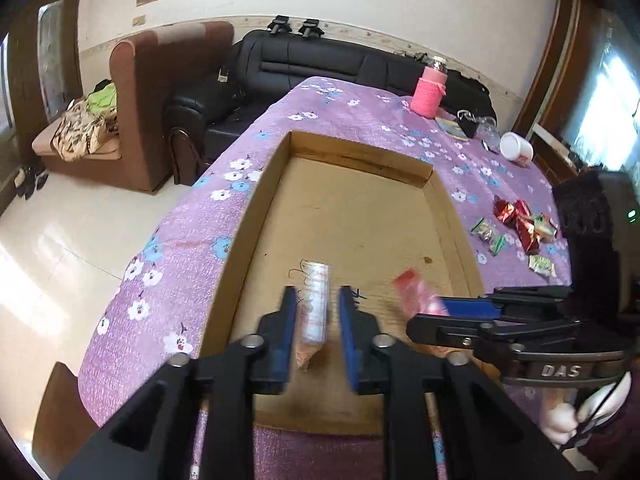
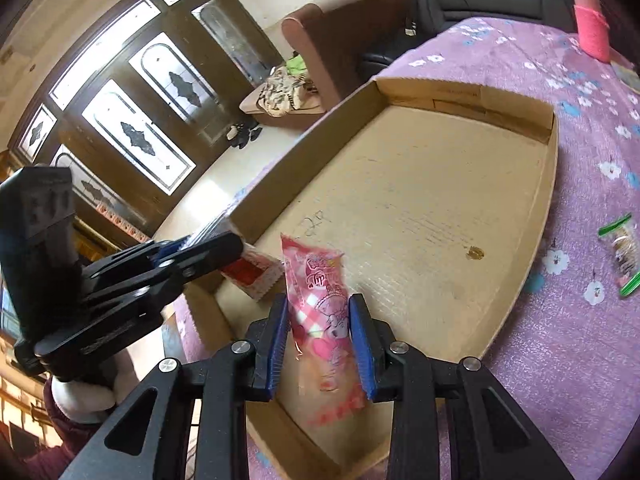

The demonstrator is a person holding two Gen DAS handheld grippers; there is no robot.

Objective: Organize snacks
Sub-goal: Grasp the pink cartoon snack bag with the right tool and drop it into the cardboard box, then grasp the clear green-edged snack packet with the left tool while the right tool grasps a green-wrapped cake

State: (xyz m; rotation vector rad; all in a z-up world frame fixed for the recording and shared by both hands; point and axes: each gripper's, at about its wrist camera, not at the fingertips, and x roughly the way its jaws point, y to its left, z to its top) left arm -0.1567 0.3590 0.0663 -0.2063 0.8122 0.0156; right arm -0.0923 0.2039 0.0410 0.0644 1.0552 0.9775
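Note:
A shallow cardboard box (image 1: 256, 208) (image 2: 548, 184) lies on the purple flowered tablecloth (image 1: 188, 240). My left gripper (image 1: 318, 320) hangs over the box's near end with a pale pink snack packet (image 1: 316, 304) between its blue pads; the pads stand slightly apart from the packet, which looks blurred. My right gripper (image 2: 320, 340) holds its pads against a pink cartoon snack packet (image 2: 320, 304) over the same end of the box. Each gripper shows in the other view: the right gripper (image 1: 452, 310) and the left gripper (image 2: 224, 248) with its packet (image 2: 256, 276).
Several loose red and green snack packets (image 1: 520, 224) (image 2: 622, 252) lie on the cloth right of the box. A pink-wrapped bottle (image 1: 428, 92), a white cup (image 1: 516, 148) and small items stand at the far end. Sofas (image 1: 304, 68) sit beyond the table.

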